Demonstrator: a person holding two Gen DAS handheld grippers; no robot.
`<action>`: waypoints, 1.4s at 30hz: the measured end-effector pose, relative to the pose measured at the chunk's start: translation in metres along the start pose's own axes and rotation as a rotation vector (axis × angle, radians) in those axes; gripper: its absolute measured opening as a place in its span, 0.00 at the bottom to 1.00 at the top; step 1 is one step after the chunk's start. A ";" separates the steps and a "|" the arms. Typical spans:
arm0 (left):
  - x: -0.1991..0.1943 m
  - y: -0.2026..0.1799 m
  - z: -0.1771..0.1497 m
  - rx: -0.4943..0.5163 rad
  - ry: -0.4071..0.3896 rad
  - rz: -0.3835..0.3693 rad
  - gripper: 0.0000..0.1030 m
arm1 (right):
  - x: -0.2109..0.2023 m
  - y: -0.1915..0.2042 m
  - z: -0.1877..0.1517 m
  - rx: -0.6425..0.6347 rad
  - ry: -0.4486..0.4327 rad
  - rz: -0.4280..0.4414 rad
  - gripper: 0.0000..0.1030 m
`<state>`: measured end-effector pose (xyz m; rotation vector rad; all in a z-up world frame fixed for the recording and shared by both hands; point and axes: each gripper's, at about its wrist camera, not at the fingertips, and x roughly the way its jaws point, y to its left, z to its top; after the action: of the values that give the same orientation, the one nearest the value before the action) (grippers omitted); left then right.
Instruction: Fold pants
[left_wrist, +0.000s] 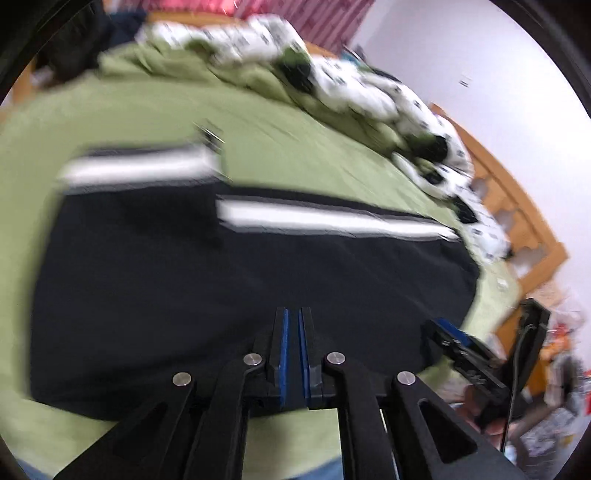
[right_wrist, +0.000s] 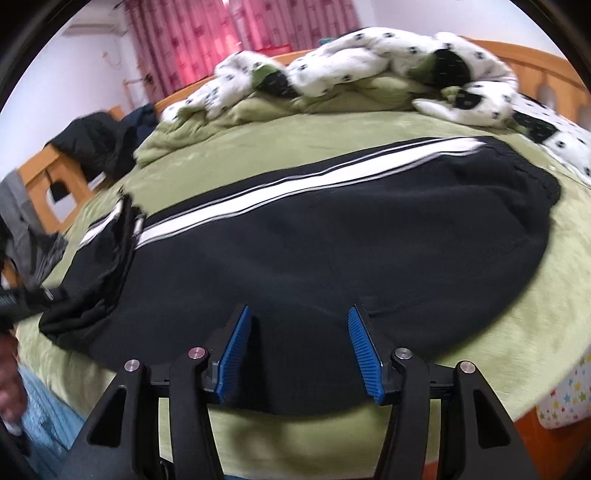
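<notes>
Your right gripper (right_wrist: 299, 328) hangs spread above the black pants (right_wrist: 332, 240); your left gripper (left_wrist: 294, 325) is pinched together, seemingly empty. Grab both layers squarely before folding.

The left gripper (left_wrist: 294, 314) is built from matte black linkage arms with triangular cut-outs, joined by round silver pins, and its two straight fingers are lined with smooth blue pads (left_wrist: 284, 354). The same black frame and silver pivots are seen on the right gripper (right_wrist: 299, 314), whose blue pads (right_wrist: 232, 354) are ribbed crosswise (the ribs show sharply in the right wrist view). A thin black cable (left_wrist: 517, 373) is seen beside the right gripper in the left wrist view, and blurred bare skin (right_wrist: 9, 384) appears at the left edge of the right wrist view
</notes>
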<state>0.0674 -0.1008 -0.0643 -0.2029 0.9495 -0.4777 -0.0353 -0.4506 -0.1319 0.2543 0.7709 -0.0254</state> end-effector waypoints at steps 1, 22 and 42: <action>-0.011 0.012 0.004 0.006 -0.025 0.039 0.07 | 0.004 0.010 0.004 -0.009 0.004 0.014 0.66; -0.068 0.215 -0.022 -0.390 -0.161 0.162 0.50 | 0.116 0.178 0.020 0.085 0.241 0.344 0.56; -0.025 0.155 -0.070 -0.142 -0.012 0.178 0.54 | 0.123 0.189 0.020 0.122 0.214 0.372 0.24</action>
<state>0.0451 0.0496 -0.1436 -0.2471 0.9804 -0.2450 0.0885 -0.2633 -0.1621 0.5197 0.9258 0.3114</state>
